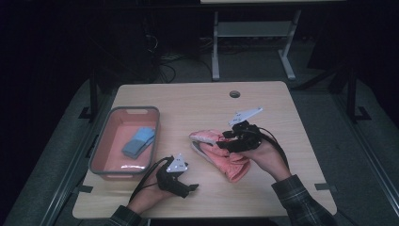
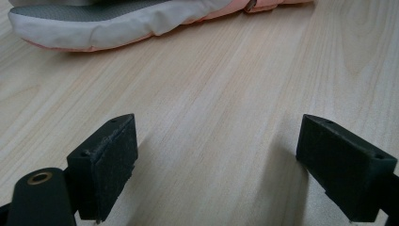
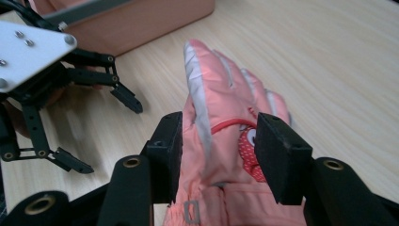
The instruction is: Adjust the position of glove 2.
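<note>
A pink glove (image 1: 227, 159) with grey trim lies in the middle of the wooden table. My right gripper (image 1: 229, 138) reaches over its upper part. In the right gripper view the glove (image 3: 211, 84) runs between both pads, which press its sides near an owl patch, so my right gripper (image 3: 219, 141) is shut on the pink glove. My left gripper (image 1: 189, 187) rests near the table's front edge, left of the glove and apart from it. Its jaws stand wide open over bare wood (image 2: 216, 155), with the glove's grey and white edge (image 2: 117, 23) ahead. The open left gripper (image 3: 106, 134) also shows beside the glove.
A pink tray with a grey rim (image 1: 101, 146) stands at the table's left and holds a blue folded item (image 1: 139, 141). Its wall (image 3: 141, 19) rises behind the left gripper. A round cable hole (image 1: 235, 93) sits near the far edge. A second table's legs stand beyond.
</note>
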`<move>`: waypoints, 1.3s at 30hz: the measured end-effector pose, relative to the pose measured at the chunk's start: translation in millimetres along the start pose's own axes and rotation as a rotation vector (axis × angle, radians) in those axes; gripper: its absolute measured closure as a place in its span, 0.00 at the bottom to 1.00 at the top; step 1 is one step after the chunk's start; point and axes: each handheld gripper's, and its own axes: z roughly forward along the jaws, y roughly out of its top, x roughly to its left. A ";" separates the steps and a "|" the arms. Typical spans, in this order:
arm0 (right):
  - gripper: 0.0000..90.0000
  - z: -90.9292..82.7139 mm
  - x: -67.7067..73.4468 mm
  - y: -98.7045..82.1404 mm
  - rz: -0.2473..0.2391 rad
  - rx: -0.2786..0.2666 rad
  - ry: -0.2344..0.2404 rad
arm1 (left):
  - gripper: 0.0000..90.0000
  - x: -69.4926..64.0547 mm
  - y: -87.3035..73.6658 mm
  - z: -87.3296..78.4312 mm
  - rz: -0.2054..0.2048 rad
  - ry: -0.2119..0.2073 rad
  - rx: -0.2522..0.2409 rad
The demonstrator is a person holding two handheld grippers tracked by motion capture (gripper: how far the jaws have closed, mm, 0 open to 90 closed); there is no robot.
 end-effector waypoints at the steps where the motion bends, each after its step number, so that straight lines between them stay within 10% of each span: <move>1: 0.62 -3.9 -1.5 -0.4 0.007 -0.011 -0.001 | 0.14 -0.1 0.3 0.3 -0.001 0.001 0.000; 6: 0.83 -25.7 -15.8 -9.0 0.022 -0.058 -0.039 | 0.20 -0.7 6.3 -1.5 -0.021 0.021 0.037; 19: 1.00 -51.5 -52.8 -62.8 0.106 -0.037 -0.123 | 0.99 -1.9 30.4 -2.2 -0.049 -0.034 0.022; 39: 1.00 -7.3 -61.0 -123.3 0.101 0.046 0.003 | 0.99 8.6 54.5 29.2 -0.088 -0.037 0.040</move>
